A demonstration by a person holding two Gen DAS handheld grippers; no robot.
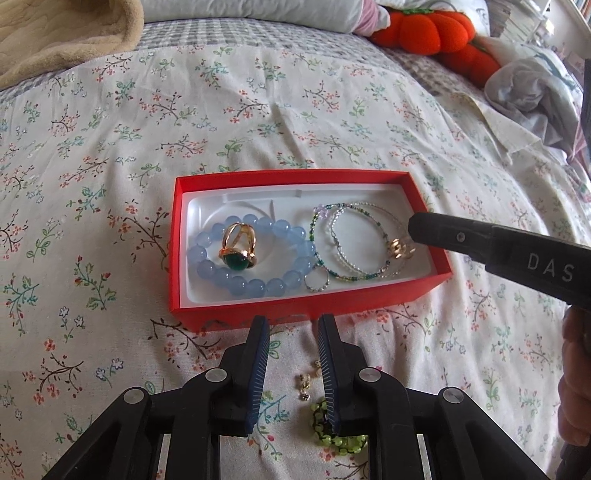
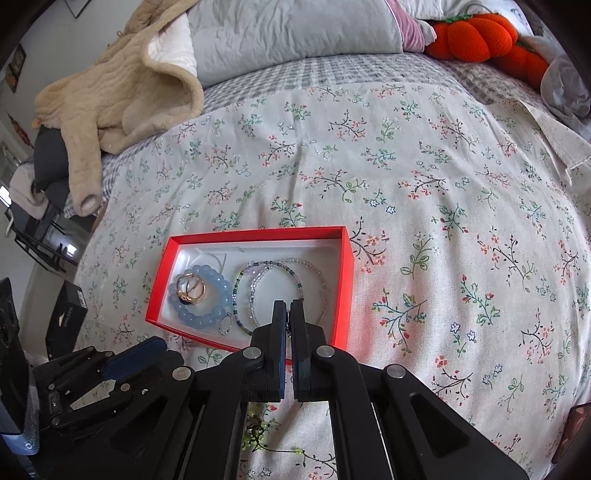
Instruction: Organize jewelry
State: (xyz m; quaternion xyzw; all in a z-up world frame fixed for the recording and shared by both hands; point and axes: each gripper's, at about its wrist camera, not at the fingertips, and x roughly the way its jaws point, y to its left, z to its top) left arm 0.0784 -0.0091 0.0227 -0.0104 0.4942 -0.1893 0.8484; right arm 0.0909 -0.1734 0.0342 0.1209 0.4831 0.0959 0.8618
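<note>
A red box [image 1: 369, 301] [image 2: 341, 295] with a white liner lies on the floral bedspread. In it lie a blue bead bracelet [image 1: 236, 284] [image 2: 192, 315], a gold ring with a green stone [image 1: 238, 251] [image 2: 190, 290], a small silver ring [image 1: 316, 280] [image 2: 225, 325] and thin beaded bracelets [image 1: 351, 240] [image 2: 258, 284]. My right gripper [image 1: 410, 230] [image 2: 288, 306] is over the box's right end, shut on a gold piece [image 1: 400, 250]. My left gripper [image 1: 291, 325] is open in front of the box. Small earrings [image 1: 306, 382] and a green bead bracelet [image 1: 332, 435] [image 2: 258, 434] lie on the bedspread beneath it.
A beige blanket [image 2: 122, 92], grey pillows [image 2: 295, 33] and orange pumpkin plushes [image 1: 428, 29] [image 2: 480, 33] lie at the far end of the bed. Crumpled clothes [image 1: 532, 88] lie at the far right. Dark boxes [image 2: 66, 321] stand off the bed's left side.
</note>
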